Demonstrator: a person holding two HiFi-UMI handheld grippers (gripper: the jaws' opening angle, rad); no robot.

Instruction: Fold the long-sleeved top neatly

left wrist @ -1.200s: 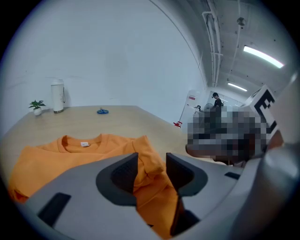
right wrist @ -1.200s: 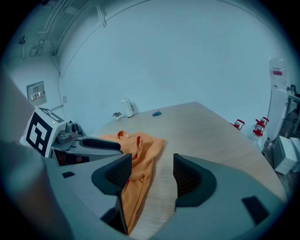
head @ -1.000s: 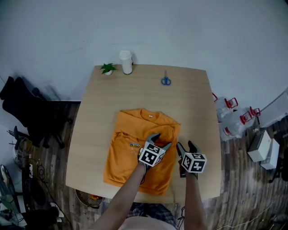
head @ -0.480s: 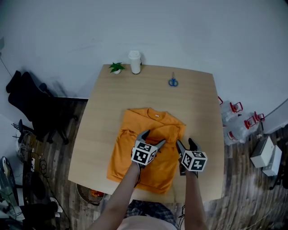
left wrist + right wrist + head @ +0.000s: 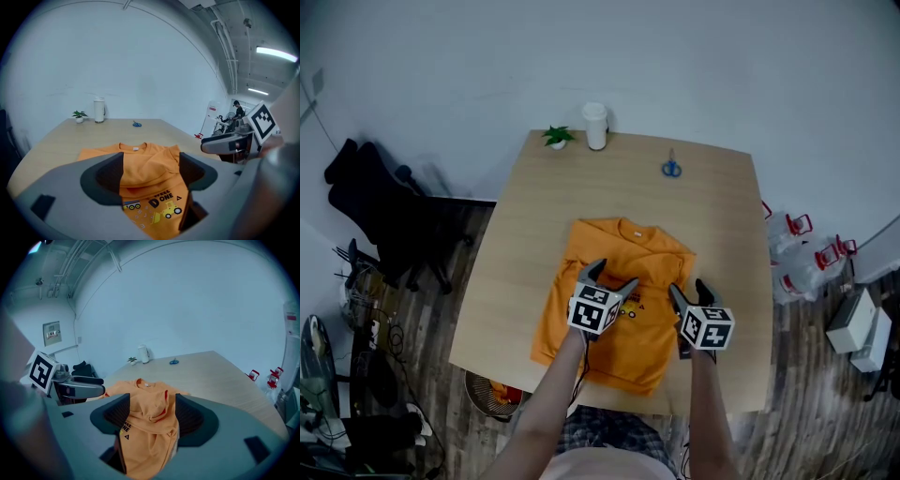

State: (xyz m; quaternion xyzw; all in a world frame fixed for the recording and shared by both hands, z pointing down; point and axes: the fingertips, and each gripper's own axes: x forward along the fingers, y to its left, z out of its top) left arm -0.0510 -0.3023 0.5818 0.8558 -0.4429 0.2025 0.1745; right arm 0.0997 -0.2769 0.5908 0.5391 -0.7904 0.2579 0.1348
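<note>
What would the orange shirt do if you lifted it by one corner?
The orange shirt would probably droop and unfold, since its cloth lies in soft wrinkles. It likely feels light, being thin. Pushed, it would probably bunch up on the wooden table.

The only legible wording is printed on the chest of the orange long-sleeved top (image 5: 150, 168) lying on the tabletop (image 5: 61, 140). The left gripper view shows "WELL" in small dark capitals above "DONE" in larger ones (image 5: 161, 197), with a small triangle mark to the right of them. Below the words is a yellow digger (image 5: 166, 212), and scattered pale single letters (image 5: 140, 216) lie to its left, too faint to read. The right gripper view shows only the end of the wording, "NE" (image 5: 125, 428). The white neck label (image 5: 135, 149) and the wall plate (image 5: 52, 333) at far left are too small to read.
</note>
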